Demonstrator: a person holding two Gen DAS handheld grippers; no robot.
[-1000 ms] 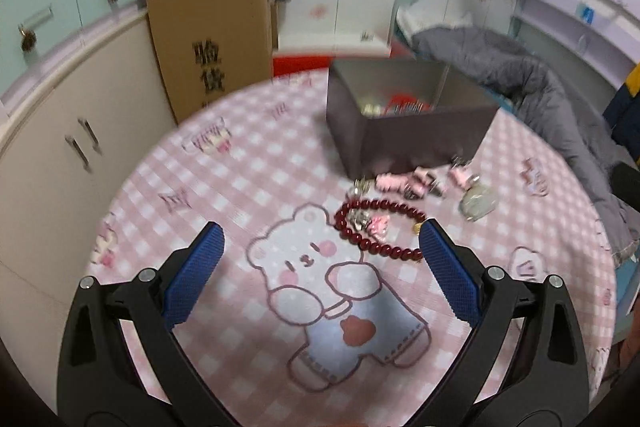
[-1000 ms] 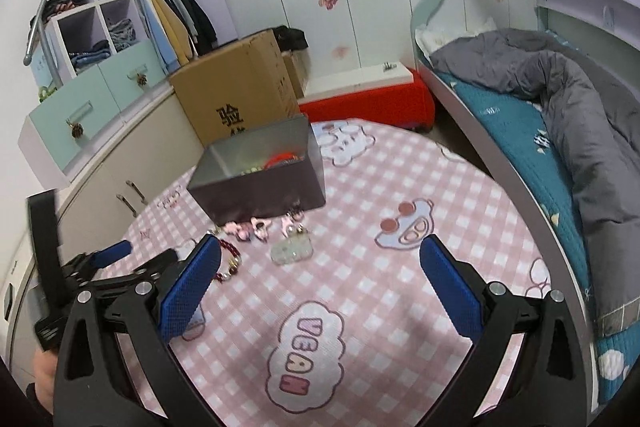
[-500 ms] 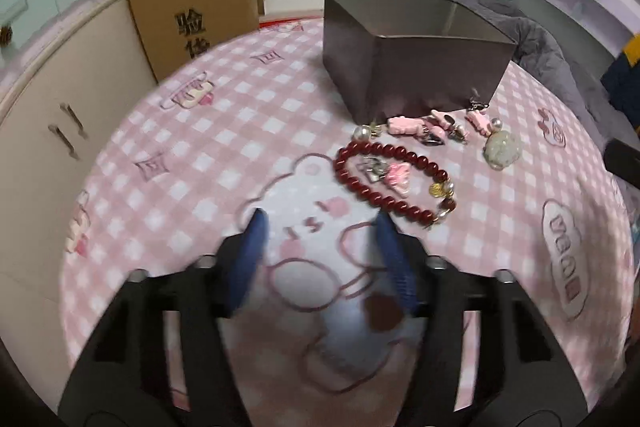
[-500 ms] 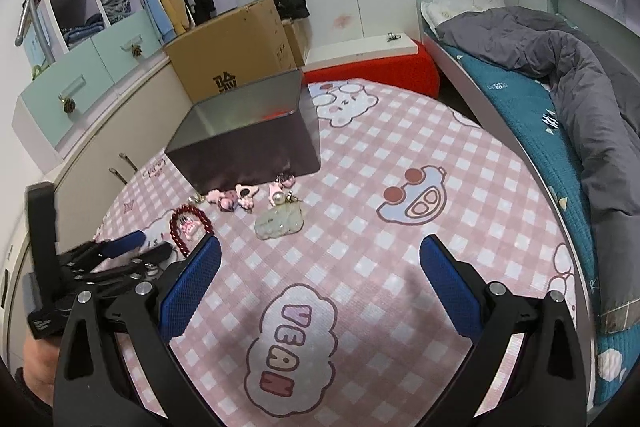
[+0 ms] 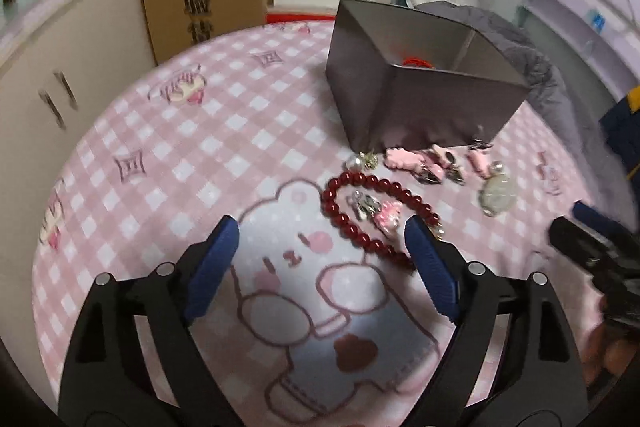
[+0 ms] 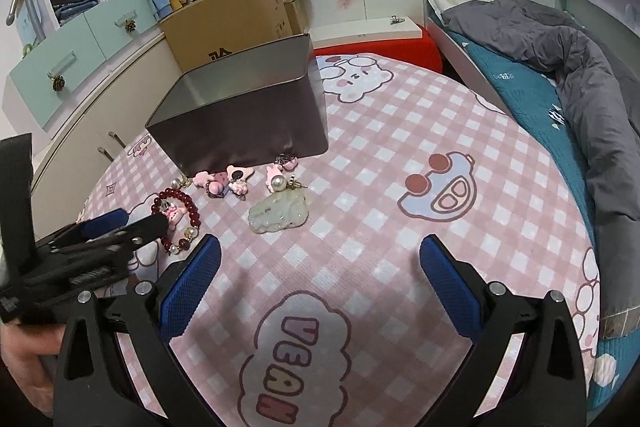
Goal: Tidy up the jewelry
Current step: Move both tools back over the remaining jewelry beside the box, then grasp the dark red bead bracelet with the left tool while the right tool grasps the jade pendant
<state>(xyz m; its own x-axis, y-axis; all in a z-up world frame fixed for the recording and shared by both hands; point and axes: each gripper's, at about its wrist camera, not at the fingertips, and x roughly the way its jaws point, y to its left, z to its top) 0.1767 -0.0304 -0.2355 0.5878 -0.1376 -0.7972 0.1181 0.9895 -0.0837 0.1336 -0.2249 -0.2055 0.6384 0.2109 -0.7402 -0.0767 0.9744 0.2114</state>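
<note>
Jewelry lies on the pink cloth beside the tin: bracelet, pendant. Left gripper hovers spread by the bracelet; right gripper gapes, both holding nothing.

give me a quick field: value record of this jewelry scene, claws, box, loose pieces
surface: pink checked cloth with cartoon prints
box: dark open tin box, something red inside, seen in the left wrist view
red bead bracelet: flat on the cloth, a small pink charm inside its loop
jade pendant: on the cloth, right of the bracelet
pink charms: in a row against the box front
left claw: open, empty, low by the bracelet
right claw: open, empty, short of the pendant
</note>
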